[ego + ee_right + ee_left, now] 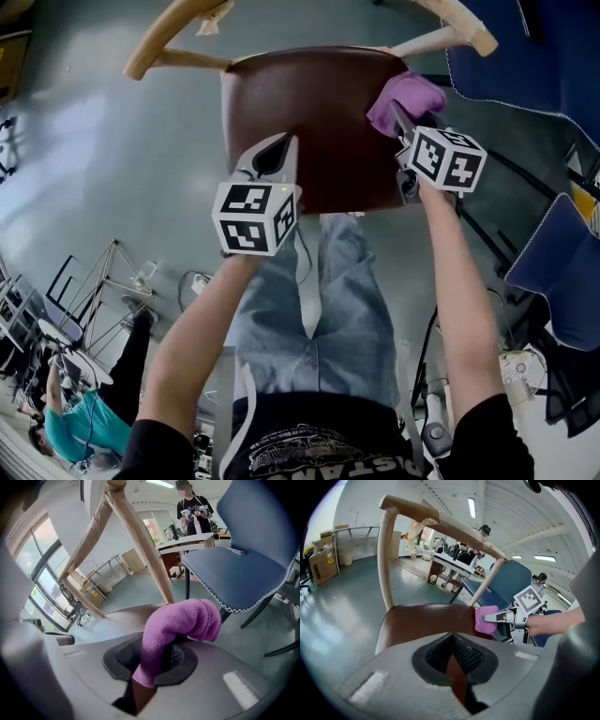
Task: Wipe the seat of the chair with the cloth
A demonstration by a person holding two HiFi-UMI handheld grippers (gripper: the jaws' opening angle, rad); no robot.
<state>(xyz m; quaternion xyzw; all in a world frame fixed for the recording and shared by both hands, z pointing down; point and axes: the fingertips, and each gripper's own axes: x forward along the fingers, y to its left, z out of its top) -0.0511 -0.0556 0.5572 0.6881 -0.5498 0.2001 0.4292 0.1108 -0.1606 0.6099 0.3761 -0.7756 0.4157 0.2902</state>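
Cloth (180, 625), purple, clenched in right tongs (398, 117) at a far corner of seat (319, 122), tail hidden; left tongs (279, 150) closed empty

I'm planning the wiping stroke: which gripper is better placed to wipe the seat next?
Right. The right gripper is shut on the purple cloth at the seat's far right corner; the left gripper hangs over the seat, jaws together, holding nothing.
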